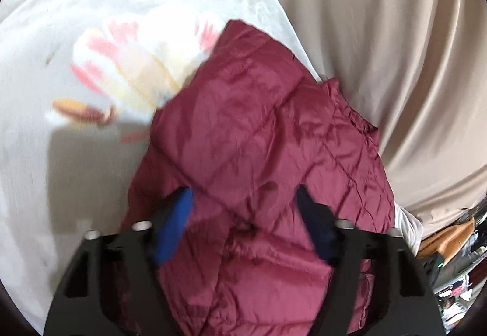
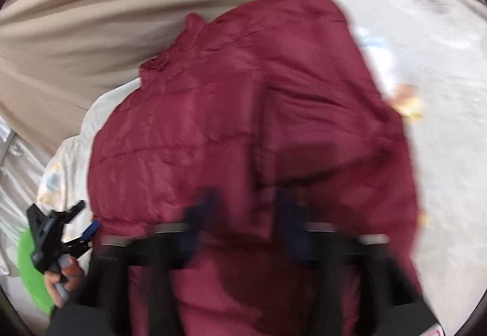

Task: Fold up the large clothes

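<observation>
Maroon quilted jacket [image 1: 261,153] lies on the white patterned bedsheet [image 1: 61,62], beige curtain [image 1: 380,32] behind; left claw [image 1: 245,199] parted, right claw [image 2: 243,208] blurred, closed

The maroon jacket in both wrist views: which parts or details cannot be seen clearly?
- Jacket near end: left wrist view, cut by the bottom edge and covered by the left gripper.
- Right gripper: right wrist view, motion blur smears the fingers; any grip on fabric is unclear.
- Bedsheet print: left wrist view, blurred and partly under the jacket.
</observation>
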The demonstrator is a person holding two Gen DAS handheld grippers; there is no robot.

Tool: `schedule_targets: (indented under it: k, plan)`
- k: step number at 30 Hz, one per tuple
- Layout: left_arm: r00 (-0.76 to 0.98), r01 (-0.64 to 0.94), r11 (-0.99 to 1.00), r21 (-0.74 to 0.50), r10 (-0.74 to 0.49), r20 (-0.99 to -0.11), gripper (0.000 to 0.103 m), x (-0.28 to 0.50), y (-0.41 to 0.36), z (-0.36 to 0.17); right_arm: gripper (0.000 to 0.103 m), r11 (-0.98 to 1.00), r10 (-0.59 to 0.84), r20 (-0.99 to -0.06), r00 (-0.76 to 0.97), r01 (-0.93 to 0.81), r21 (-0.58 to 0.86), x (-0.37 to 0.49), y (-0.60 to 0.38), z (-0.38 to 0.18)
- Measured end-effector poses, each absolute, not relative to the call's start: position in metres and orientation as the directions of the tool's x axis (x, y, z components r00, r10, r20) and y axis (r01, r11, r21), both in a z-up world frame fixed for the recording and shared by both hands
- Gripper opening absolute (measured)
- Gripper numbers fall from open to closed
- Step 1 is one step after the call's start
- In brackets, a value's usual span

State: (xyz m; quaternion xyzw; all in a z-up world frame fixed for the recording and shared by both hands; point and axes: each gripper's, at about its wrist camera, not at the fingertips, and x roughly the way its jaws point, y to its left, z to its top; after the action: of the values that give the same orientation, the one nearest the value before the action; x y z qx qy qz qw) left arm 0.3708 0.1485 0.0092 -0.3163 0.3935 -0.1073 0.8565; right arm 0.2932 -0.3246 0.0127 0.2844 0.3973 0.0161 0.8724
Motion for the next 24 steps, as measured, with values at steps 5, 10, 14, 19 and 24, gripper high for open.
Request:
schedule_targets:
  k: [5,10,14,19,24]
  plan:
    - [0.701,-0.045,0.842,-0.538,-0.357,-0.618,0.011,0.376,0.146,0.027,0.002,0.902,0.213,-0.355,0.91,-0.043,0.43,0.27,-0.313,0.115]
    - [0.684,-0.038,0.899,-0.436,-0.295,-0.667,0.009,0.388,0.124,-0.001,0.002,0.894,0.084,-0.589,0.804,0.2,0.401,0.318,-0.353,0.037]
    - [0.706,-0.015,0.908,-0.418,-0.286,-0.648,0.011,0.384,0.12,-0.004,0.0,0.87,0.096,-0.631,0.77,0.243,0.428,0.325,-0.365,-0.017]
    - [0.712,-0.011,0.898,-0.439,-0.301,-0.634,0.011,0.382,0.123,-0.007,0.0,0.868,0.109,-0.64,0.761,0.241,0.435,0.324,-0.369,-0.015]
    - [0.714,-0.008,0.887,-0.462,-0.319,-0.624,0.011,0.372,0.132,-0.011,0.017,0.857,-0.047,-0.616,0.786,0.349,0.38,0.296,-0.369,0.017]
